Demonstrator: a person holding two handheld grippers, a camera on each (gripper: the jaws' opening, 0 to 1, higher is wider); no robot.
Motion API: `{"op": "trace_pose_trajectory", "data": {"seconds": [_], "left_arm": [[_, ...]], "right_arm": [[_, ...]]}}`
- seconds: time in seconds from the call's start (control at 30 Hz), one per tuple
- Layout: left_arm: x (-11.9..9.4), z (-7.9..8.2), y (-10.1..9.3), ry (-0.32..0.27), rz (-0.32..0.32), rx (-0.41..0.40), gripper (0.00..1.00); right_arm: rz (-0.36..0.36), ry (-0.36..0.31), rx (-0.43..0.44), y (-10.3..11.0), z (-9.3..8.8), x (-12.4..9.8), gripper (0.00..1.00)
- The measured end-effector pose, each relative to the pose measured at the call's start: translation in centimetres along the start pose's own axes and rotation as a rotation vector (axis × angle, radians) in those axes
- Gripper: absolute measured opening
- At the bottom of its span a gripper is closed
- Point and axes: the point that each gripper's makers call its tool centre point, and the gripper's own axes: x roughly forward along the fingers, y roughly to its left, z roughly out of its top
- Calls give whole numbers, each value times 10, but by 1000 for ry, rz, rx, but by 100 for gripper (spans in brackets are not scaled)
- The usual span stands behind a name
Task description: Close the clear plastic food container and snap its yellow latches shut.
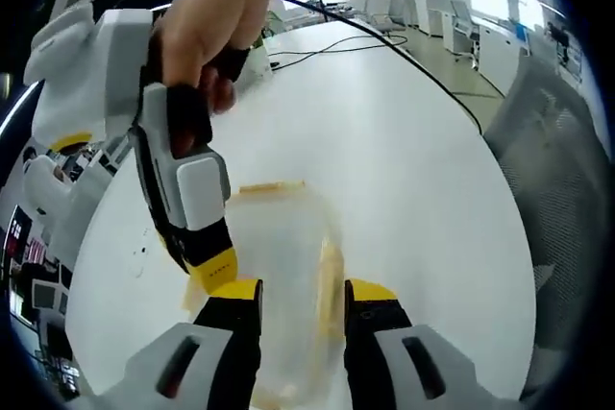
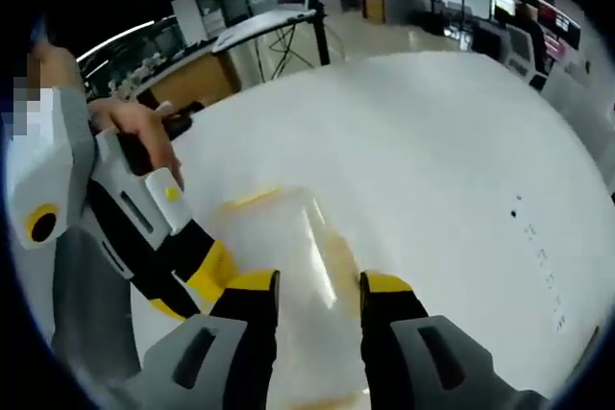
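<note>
Both grippers over box, lid down, latches prob not yet snapped.

Box (image 1: 288, 276) flat on table (image 1: 413, 160), straddled from opposite sides to steady it & reach side latches (image 1: 330, 280). Left gripper (image 1: 303, 300) jaws spread, nothing pinched; right gripper (image 2: 317, 295) same, spread over lid. Long axis runs away along jaws in both views; far latch (image 2: 252, 199) at short end.

Clear plastic container (image 1: 288, 276) (image 2: 288, 266) flat on white table, lid on; yellow latches (image 1: 272, 186) along edges.
</note>
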Motion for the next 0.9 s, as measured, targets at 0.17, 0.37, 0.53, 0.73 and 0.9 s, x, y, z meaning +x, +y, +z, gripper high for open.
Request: {"op": "trace_pose_trajectory", "data": {"seconds": [0.17,0.37,0.53,0.73,0.9], "left_arm": [[0,1,0,3,-10,12,27],[0,0,0,12,-19,13,27],[0,1,0,19,-24,16,27],[0,1,-1,34,-36,26,28],[1,1,-1,50,-49,29,29]], "right_arm": [[33,35,-35,-3,1,1,29],[64,70,-52,-3,1,3,29],[83,83,-49,-3,0,3,29],[123,98,-18,-4,-2,4,30],[151,113,-6,-2,-3,5,32]]}}
